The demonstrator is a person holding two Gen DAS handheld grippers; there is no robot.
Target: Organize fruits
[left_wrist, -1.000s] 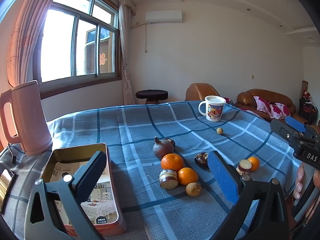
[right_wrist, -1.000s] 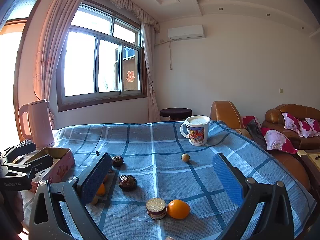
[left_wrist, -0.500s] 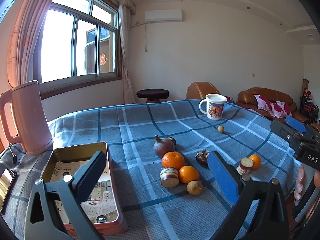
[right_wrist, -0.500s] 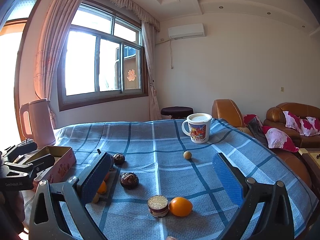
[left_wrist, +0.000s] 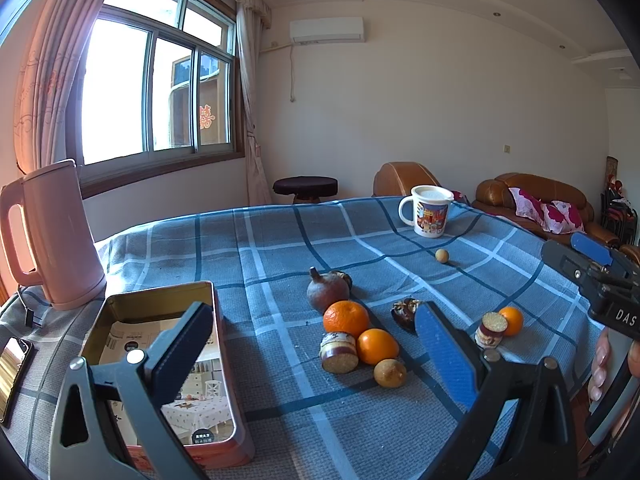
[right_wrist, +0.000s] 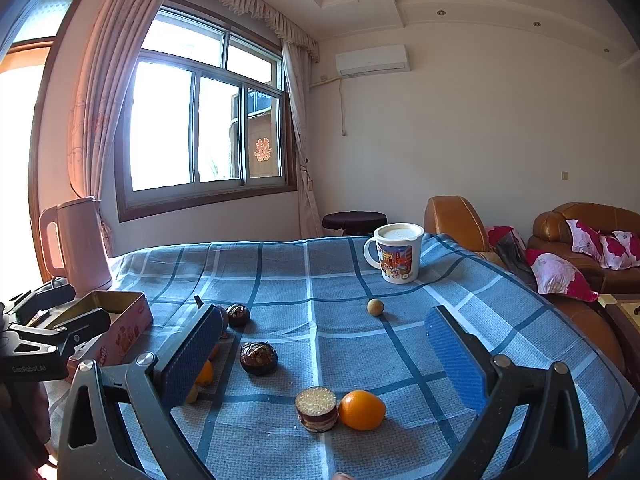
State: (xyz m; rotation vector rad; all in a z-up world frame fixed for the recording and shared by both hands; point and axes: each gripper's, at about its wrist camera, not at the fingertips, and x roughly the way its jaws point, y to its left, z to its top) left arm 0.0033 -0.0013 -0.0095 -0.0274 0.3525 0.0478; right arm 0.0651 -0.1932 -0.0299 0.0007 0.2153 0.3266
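Fruits lie scattered on the bench (left_wrist: 280, 240), which is covered with a blue checked cloth. In the left wrist view, a brown pomegranate-like fruit (left_wrist: 327, 290) sits behind a large orange (left_wrist: 346, 318); just in front are a cut round piece (left_wrist: 339, 352), a smaller orange (left_wrist: 377, 346) touching it, and a small yellowish fruit (left_wrist: 389, 373). A dark wrinkled fruit (left_wrist: 405, 312) lies to the right, partly behind a blue gripper finger. Further right, another cut piece (left_wrist: 490, 329) touches a small orange (left_wrist: 511, 321). A little round tan fruit (left_wrist: 441, 256) rests alone near the mug (left_wrist: 429, 216). An open tin (left_wrist: 160, 304) with paper inside stands at the left, beside a pink kettle (left_wrist: 52, 236) and a phone (left_wrist: 14, 376).

The left gripper (left_wrist: 316, 354) hangs above the bench with its jaws spread wide and nothing between them, well short of the fruit. The right gripper (right_wrist: 324, 354) is likewise spread wide and empty; below it lie the cut piece (right_wrist: 316, 408) and orange (right_wrist: 361, 409), with a dark fruit (right_wrist: 258, 357) to the left.
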